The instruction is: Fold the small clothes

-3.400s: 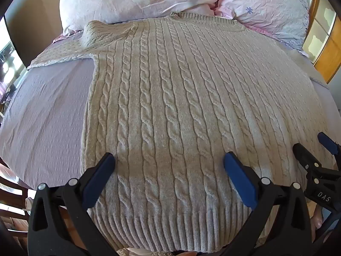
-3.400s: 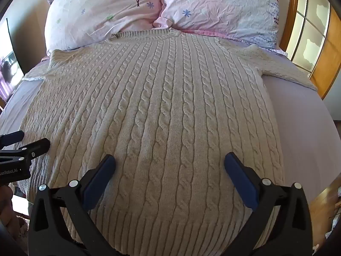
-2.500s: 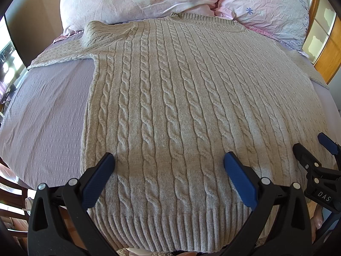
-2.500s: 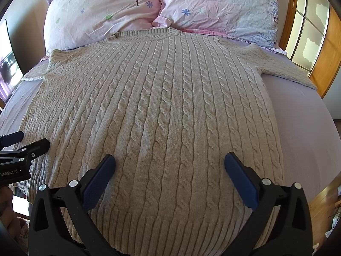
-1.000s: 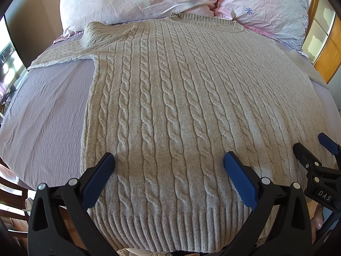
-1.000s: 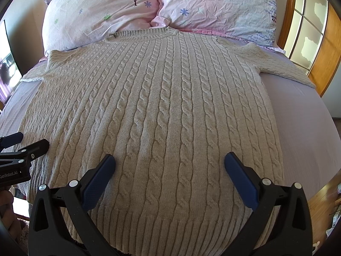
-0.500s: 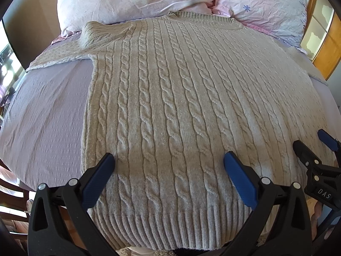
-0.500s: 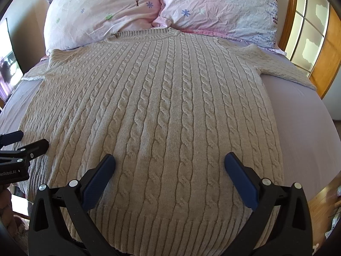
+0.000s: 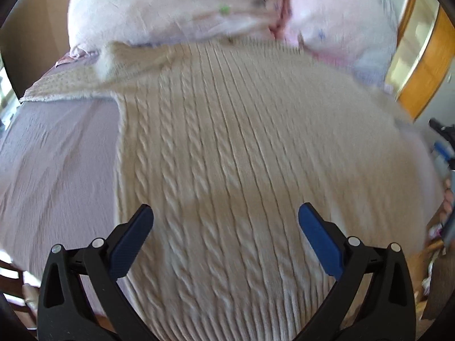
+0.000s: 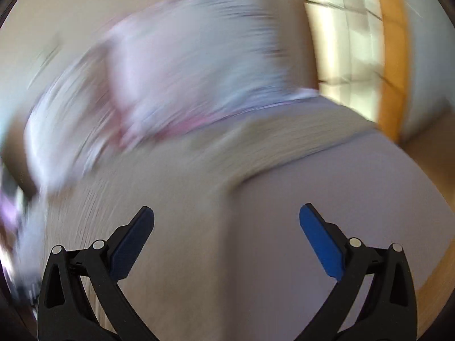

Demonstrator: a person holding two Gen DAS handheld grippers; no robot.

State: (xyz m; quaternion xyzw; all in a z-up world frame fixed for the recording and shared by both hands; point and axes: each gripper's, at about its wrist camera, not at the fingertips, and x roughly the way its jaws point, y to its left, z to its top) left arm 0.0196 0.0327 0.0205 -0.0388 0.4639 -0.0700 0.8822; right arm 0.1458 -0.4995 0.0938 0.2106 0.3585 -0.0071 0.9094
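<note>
A beige cable-knit sweater (image 9: 241,156) lies flat on the bed, collar toward the pillows, its left sleeve (image 9: 71,91) stretched out to the left. My left gripper (image 9: 226,227) is open and empty above the sweater's lower left part. My right gripper (image 10: 226,227) is open and empty over the sweater's right side edge (image 10: 182,199), where the right sleeve (image 10: 298,142) runs off to the right. The right wrist view is heavily blurred. The right gripper (image 9: 443,142) shows at the far right of the left wrist view.
A lilac bedsheet (image 9: 57,156) covers the mattress on both sides of the sweater (image 10: 341,199). Two pink floral pillows (image 9: 184,5) lie at the head of the bed. A wooden frame with window panes (image 10: 392,56) stands at the right.
Both grippers have swung quickly: the right one moved forward and right to the sweater's right edge, the left one moved forward over the sweater. Both views are now motion-blurred. Both jaws stay open.
</note>
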